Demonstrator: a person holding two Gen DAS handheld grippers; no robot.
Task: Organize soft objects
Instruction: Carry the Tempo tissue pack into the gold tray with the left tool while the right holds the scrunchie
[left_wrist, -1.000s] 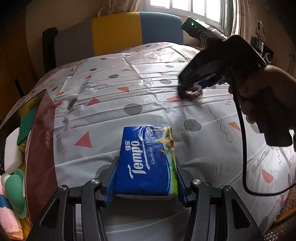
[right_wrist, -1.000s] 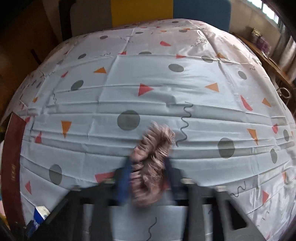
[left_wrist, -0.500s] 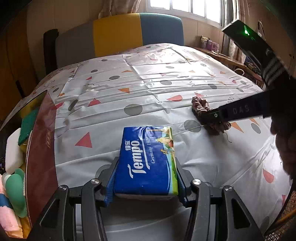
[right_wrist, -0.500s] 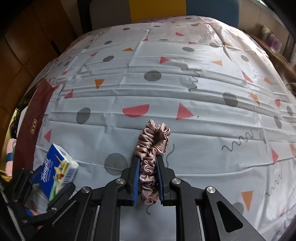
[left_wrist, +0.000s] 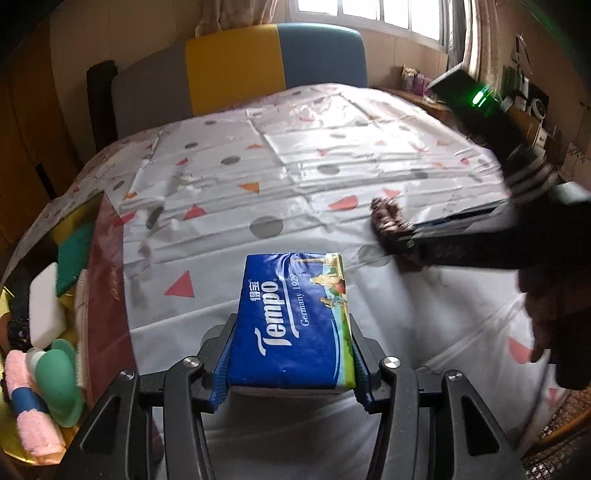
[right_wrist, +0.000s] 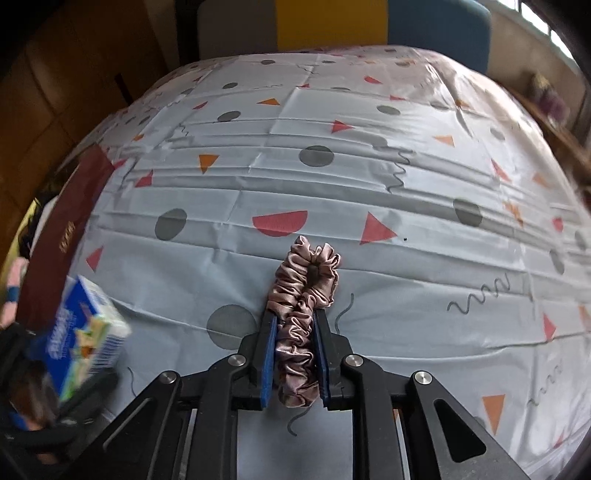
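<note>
While the left gripper (left_wrist: 291, 363) is held low over the near edge of the tabletop (left_wrist: 332, 155), a blue tissue pack (left_wrist: 293, 317) is clamped between its jaws, which press on the pack's two long sides. The pack's long axis is set along the fingers, pointing away across the patterned cloth toward the far edge, its printed face turned up. A pink satin scrunchie (right_wrist: 304, 306) is pinched by the right gripper (right_wrist: 295, 354), whose jaws are nearly together on it; the scrunchie is squeezed into a long loop whose axis likewise runs away from the gripper, its free rounded end lying toward the middle of the tabletop. At the left edge a dark red box (left_wrist: 110, 273) is seen, with sponges and rolled cloths (left_wrist: 40, 354) inside it.
</note>
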